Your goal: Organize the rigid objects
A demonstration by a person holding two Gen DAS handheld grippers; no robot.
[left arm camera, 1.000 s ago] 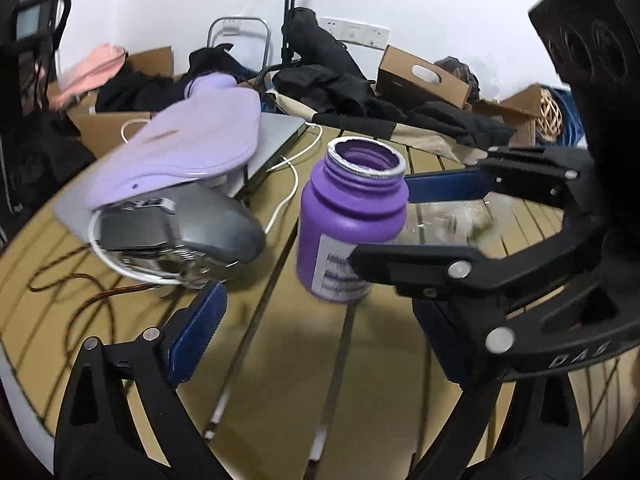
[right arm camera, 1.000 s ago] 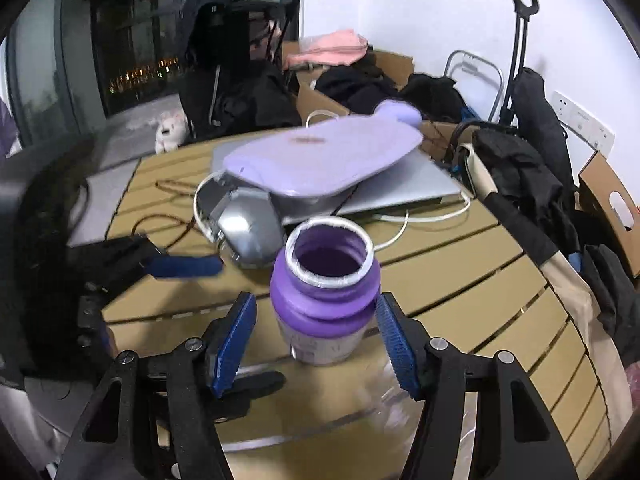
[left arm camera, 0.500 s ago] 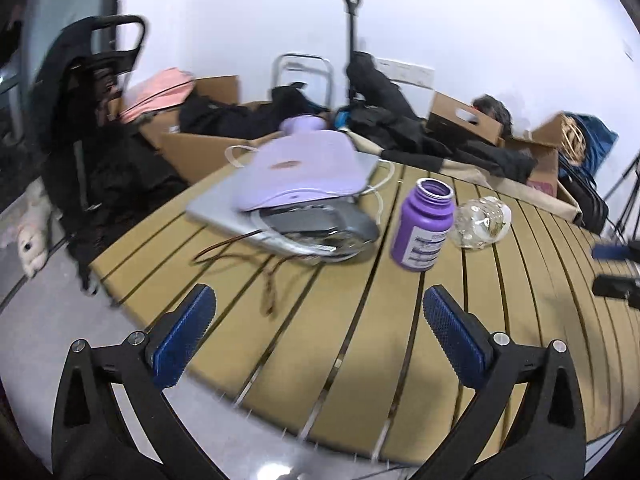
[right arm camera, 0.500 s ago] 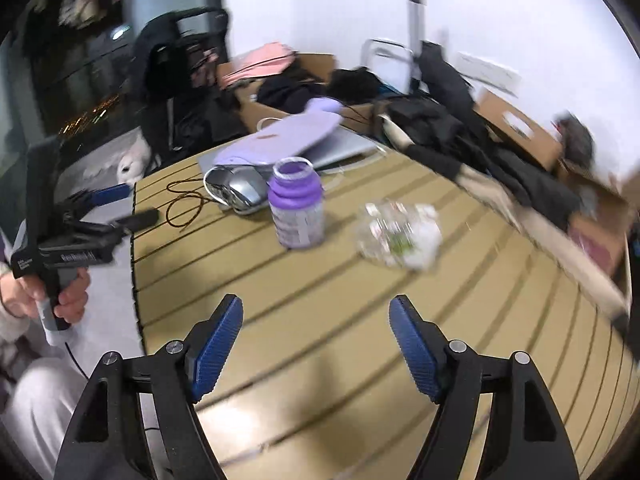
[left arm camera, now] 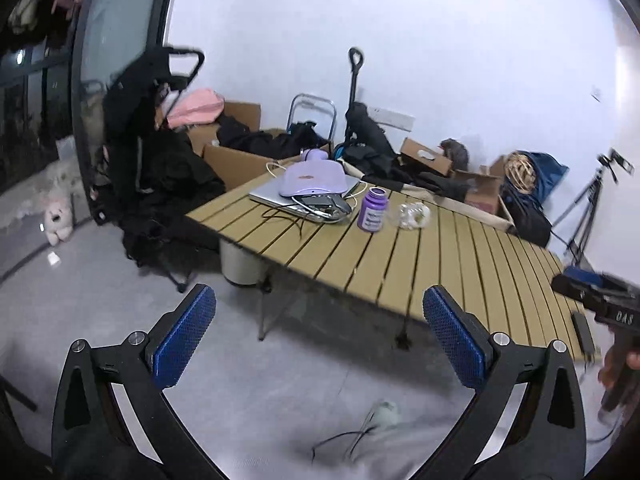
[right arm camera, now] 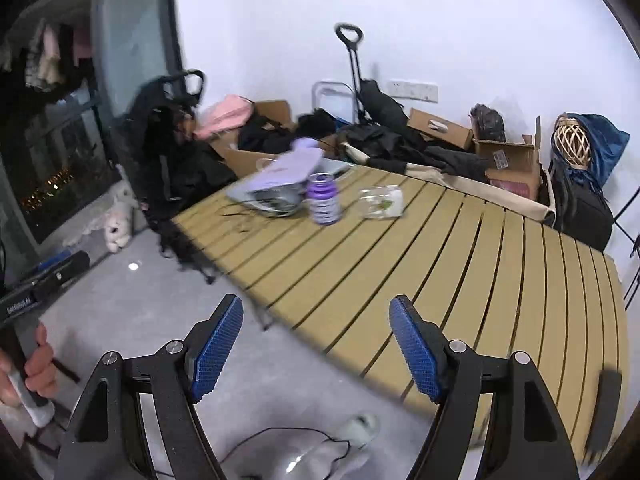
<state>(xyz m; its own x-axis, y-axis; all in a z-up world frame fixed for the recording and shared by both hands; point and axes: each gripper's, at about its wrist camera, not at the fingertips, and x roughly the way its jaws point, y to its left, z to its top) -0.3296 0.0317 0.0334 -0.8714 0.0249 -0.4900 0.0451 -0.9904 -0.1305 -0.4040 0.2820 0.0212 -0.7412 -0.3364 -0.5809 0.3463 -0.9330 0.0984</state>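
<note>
**Both grippers away from the counter**

While both are held off the slatted yellow wooden counter (left arm camera: 420, 256), the left gripper (left arm camera: 316, 344) and the right gripper (right arm camera: 316, 350) stand spread wide and empty. On the counter's far end, the open purple plastic bottle (left arm camera: 374, 209) stands upright, just beside the clear glass jar (left arm camera: 412, 216) lying on its side.

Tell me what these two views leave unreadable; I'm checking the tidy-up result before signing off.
- Purple bottle: label text too small in the left wrist view, motion-blurred in the right.
- Clear jar: contents blurred, right wrist view.
- Laptop: mostly hidden under the lilac hot-water bottle, both views.
- Right tongs: cut off by the frame edge in the left wrist view.
</note>
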